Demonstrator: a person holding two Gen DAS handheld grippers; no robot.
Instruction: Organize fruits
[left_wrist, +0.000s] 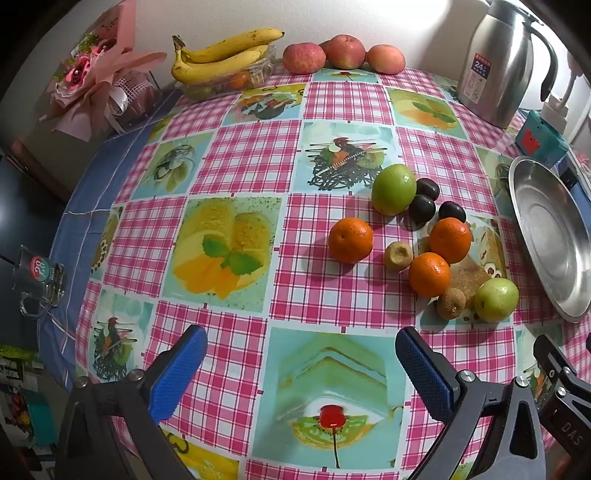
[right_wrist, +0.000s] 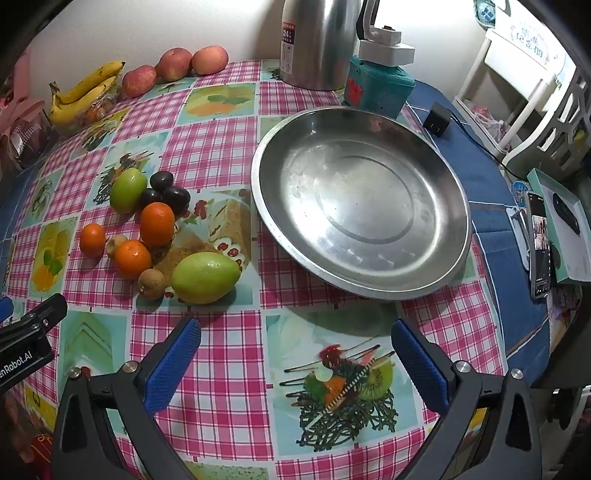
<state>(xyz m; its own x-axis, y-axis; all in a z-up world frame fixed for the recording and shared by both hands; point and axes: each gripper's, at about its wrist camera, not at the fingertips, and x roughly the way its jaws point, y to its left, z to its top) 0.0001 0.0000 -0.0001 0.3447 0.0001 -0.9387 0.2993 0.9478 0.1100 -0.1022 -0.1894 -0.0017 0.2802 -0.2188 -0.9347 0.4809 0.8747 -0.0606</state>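
Right wrist view takes in the checked tablecloth and, on it, the wide steel dish, bare inside. Just to its left sits the loose fruit: the near green fruit, three oranges with the biggest in the middle, dark plums and small brown fruits, some touching one another. Nothing has gone into the dish yet, so I judge the sorting has not begun. Both the right gripper and the left gripper hang over bare cloth with jaws spread wide, holding nothing. Next, I reckon, one must reach to a fruit and straddle it squarely.
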